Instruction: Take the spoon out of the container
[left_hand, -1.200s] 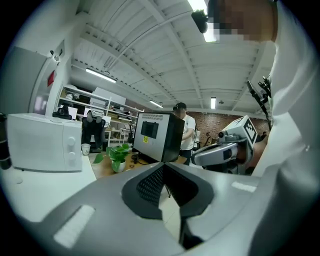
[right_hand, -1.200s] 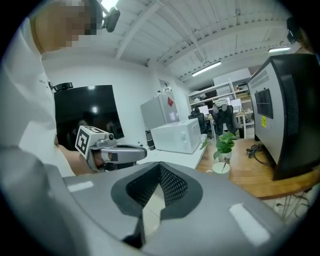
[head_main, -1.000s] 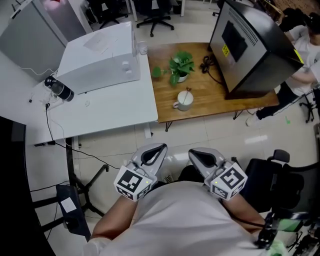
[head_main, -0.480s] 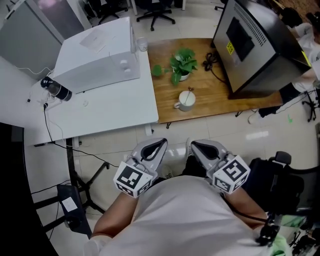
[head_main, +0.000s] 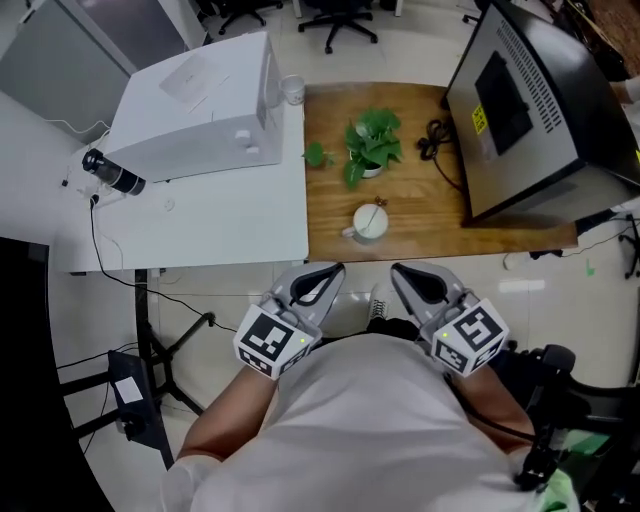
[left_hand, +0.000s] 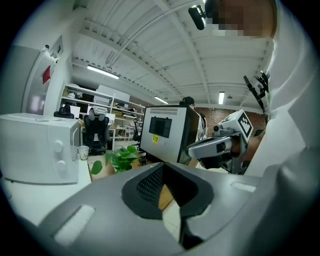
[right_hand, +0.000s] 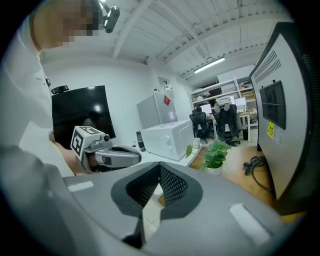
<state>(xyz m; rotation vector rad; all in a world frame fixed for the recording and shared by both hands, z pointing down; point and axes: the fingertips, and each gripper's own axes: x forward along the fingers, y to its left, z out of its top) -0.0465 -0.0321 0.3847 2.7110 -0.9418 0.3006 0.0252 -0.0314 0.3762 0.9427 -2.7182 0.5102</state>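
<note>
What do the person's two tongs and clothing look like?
The left tongs and right tongs are light grey tapered shells with black meshed inner pads. White cubes with black square markers sit at the back: left cube, right cube. The person wears a white top.

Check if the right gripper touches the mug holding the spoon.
Apart. The head view shows the right gripper off the wooden table, near the person's body; the white mug stands well in on bare wood.

Office with a pale tiled floor.
A white desk stands edge to edge with a low wooden table; black office chairs sit beyond, and strip lights cross the white ceiling.
</note>
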